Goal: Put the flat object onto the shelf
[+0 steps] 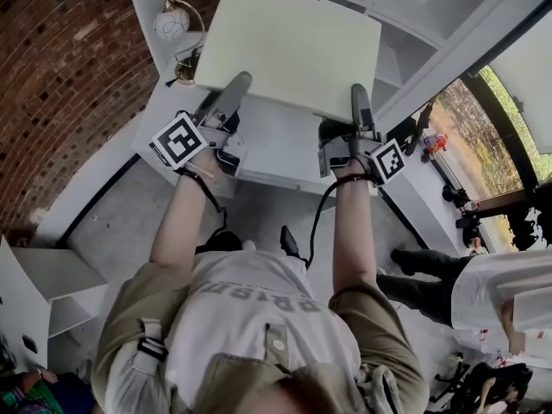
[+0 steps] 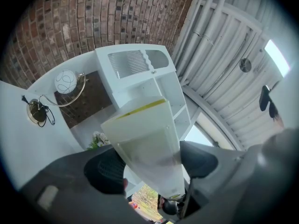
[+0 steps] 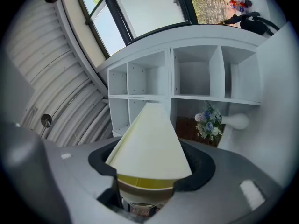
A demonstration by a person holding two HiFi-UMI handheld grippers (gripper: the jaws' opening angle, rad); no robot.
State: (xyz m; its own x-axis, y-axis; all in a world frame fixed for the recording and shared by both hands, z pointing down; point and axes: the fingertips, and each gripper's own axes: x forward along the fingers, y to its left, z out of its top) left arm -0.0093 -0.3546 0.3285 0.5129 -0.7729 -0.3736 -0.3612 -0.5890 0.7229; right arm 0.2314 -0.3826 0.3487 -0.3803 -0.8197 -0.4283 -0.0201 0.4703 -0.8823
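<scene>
A pale cream flat panel (image 1: 289, 46) is held up in front of me, one gripper on each near corner. My left gripper (image 1: 235, 86) grips its left edge and my right gripper (image 1: 360, 100) its right edge. In the left gripper view the panel (image 2: 147, 134) runs up between the two dark pads of that gripper (image 2: 152, 164), which press on it. In the right gripper view the panel (image 3: 149, 139) sits clamped in that gripper (image 3: 149, 168). The white shelf unit (image 3: 187, 78) with open compartments stands just beyond the panel, and the shelf unit (image 1: 414, 24) also shows at the head view's top right.
A globe lamp (image 1: 171, 24) stands on the white counter (image 1: 276, 145) at the left, against the brick wall (image 1: 60, 76). A small bunch of flowers (image 3: 208, 120) sits in a lower compartment. Another person (image 1: 483, 291) is at the right. A low white cabinet (image 1: 34, 291) stands at the left.
</scene>
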